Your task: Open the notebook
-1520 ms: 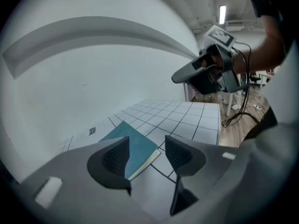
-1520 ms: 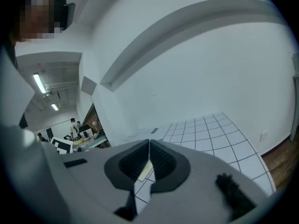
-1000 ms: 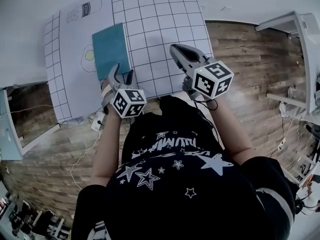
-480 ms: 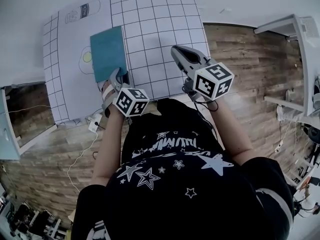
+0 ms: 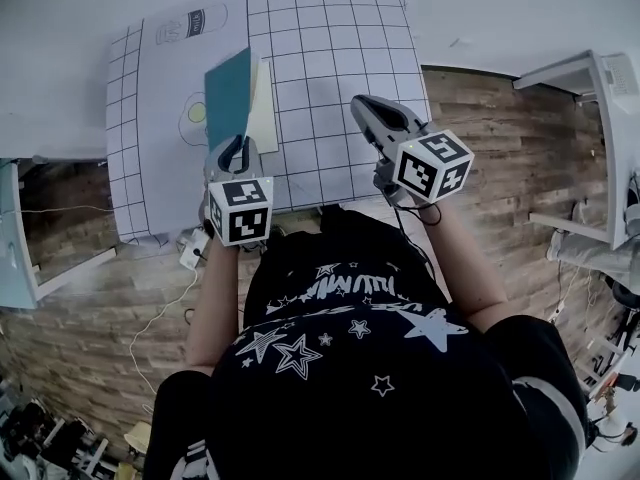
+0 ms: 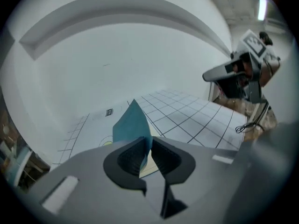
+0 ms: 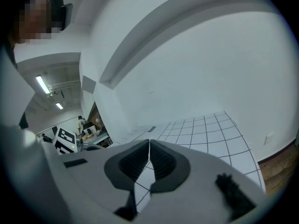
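The notebook [image 5: 232,96] lies on the gridded mat [image 5: 330,58], its teal cover [image 6: 130,124] lifted and standing steeply off the cream pages [image 5: 264,118]. My left gripper [image 5: 236,154] is at the notebook's near edge; its jaws have just been closing and are shut on the cover's near edge, which shows pinched between the pads in the left gripper view. My right gripper [image 5: 362,108] hovers over the mat to the right of the notebook, jaws shut with nothing between them [image 7: 148,158].
The mat covers a white table [image 5: 60,48] and carries printed pictures at its left part [image 5: 190,24]. Wooden floor [image 5: 500,148] lies to the right, with a white shelf unit [image 5: 600,98] at the far right. A white plug and cable [image 5: 194,250] hang below the table's near edge.
My left gripper closed on the cover's near edge, rose and rolled; the cover went from lying flat to standing up, baring the cream pages. The right gripper stayed put.
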Motion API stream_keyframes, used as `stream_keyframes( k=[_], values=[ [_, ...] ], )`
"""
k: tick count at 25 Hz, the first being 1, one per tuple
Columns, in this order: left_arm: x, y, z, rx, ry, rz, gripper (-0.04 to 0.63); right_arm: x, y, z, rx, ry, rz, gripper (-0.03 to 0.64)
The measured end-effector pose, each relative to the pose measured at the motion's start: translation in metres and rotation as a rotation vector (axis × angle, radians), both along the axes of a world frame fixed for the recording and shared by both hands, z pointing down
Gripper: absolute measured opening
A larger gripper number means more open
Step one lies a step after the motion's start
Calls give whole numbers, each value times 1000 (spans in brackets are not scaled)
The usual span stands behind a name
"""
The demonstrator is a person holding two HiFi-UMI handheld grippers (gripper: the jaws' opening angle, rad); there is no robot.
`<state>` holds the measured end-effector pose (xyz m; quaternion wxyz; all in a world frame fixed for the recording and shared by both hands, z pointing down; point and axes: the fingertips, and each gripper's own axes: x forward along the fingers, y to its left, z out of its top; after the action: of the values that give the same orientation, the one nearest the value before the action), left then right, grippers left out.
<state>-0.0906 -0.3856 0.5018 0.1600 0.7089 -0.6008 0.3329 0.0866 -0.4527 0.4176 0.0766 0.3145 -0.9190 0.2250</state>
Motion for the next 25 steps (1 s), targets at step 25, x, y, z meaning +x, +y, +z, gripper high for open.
stream_keyframes(
  k=[25],
  values=[
    [-191, 39, 5, 178, 88, -117, 143, -108, 69, -26, 46, 32, 77, 17]
  ],
)
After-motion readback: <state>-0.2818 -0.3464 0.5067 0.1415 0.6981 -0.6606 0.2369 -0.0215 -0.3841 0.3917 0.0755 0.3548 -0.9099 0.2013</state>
